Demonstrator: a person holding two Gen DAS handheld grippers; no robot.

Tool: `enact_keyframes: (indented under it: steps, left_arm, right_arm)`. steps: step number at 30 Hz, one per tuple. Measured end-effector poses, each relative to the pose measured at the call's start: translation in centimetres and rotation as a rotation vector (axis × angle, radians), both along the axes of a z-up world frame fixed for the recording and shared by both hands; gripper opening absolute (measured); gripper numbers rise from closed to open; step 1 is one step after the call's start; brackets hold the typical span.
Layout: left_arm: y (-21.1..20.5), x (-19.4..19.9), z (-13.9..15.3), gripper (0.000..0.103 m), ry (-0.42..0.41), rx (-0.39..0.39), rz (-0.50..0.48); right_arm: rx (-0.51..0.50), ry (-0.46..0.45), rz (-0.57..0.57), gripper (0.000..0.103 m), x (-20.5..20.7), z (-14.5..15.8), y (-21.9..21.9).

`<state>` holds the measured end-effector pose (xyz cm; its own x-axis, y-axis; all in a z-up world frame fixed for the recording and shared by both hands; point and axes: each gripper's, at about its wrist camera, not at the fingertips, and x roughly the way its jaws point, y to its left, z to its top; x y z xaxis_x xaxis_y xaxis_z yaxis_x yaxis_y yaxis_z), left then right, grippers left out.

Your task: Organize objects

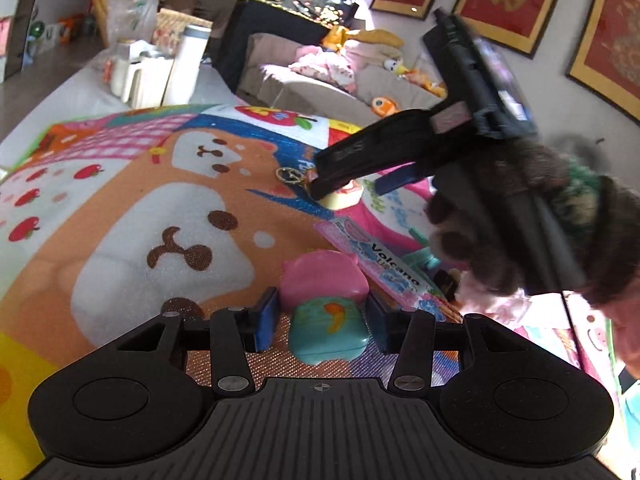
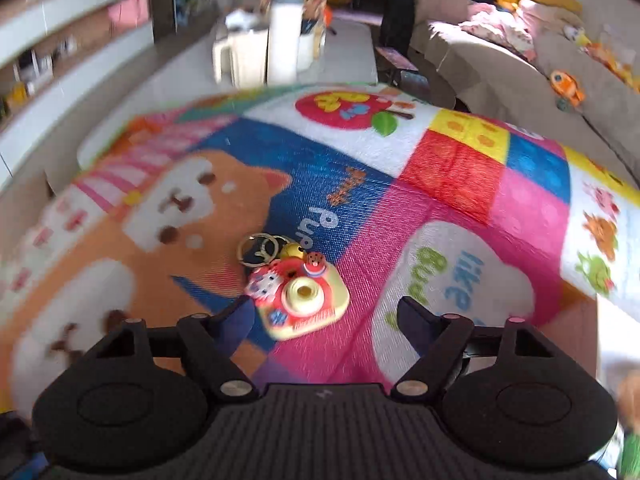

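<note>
My left gripper (image 1: 322,320) is shut on a pink and teal toy case (image 1: 326,308), held just above the colourful play mat (image 1: 132,200). My right gripper (image 2: 324,320) is open, its fingers either side of a small red and yellow toy camera keychain (image 2: 298,296) that lies on the mat (image 2: 460,184). The keychain's metal rings (image 2: 260,250) lie just beyond it. In the left wrist view the right gripper (image 1: 344,184) reaches down over the same keychain (image 1: 340,198), mostly hiding it.
A pink "Volcano" packet (image 1: 384,268) lies on the mat right of the toy case, with small toys beside it. White jugs and a bottle (image 2: 280,40) stand beyond the mat. A sofa with plush toys (image 2: 520,40) is at the far right.
</note>
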<state>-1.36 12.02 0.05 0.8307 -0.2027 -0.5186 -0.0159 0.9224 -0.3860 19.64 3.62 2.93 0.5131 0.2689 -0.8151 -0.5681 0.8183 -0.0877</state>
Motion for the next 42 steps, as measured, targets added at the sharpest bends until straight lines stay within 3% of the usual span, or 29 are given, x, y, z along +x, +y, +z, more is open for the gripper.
enact_keyframes:
  steps: [1,3,9,14,18,26,30,32,34,38,42]
  left_arm:
    - [0.0,0.0,0.0,0.051,0.000,0.001,0.000]
    - [-0.1,0.0,0.0,0.052,0.000,0.001,0.000]
    - [-0.2,0.0,0.0,0.052,0.004,0.012,0.002]
    - [-0.4,0.1,0.0,0.052,0.006,0.021,0.002]
    - [-0.6,0.1,0.1,0.052,0.009,0.037,0.002]
    - [-2.7,-0.3,0.7,0.050,0.039,0.156,-0.009]
    - [-5.1,-1.7,1.1,0.050,0.070,0.183,-0.108]
    - [-6.5,-2.4,1.4,0.050,0.088,0.206,-0.175]
    - [-7.7,-3.0,1.4,0.050,0.107,0.226,-0.226]
    - [-9.2,-3.6,1.5,0.050,0.119,0.286,-0.253]
    - [-9.8,-3.7,1.4,0.051,0.126,0.299,-0.243]
  right_arm:
    - [-0.008,0.024,0.001,0.064,0.5,-0.5,0.3]
    - [0.020,0.040,0.006,0.055,0.8,-0.6,0.5]
    - [0.093,0.028,0.030,0.056,-1.8,2.1,-1.8]
    - [0.181,-0.081,0.046,0.056,-7.3,7.4,-8.1]
    - [0.193,-0.161,-0.008,0.056,-12.8,9.0,-13.9]
    - [0.143,-0.131,-0.192,0.056,-20.0,4.5,-21.6]
    - [0.147,-0.074,-0.252,0.056,-22.2,1.7,-23.4]
    - [0.164,-0.045,-0.244,0.061,-23.3,0.9,-23.9]
    - [0.207,-0.022,-0.201,0.078,-24.6,0.6,-24.2]
    - [0.209,-0.061,-0.116,0.081,-26.7,0.8,-23.9]
    - [0.190,-0.112,-0.145,0.081,-26.4,1.2,-24.3]
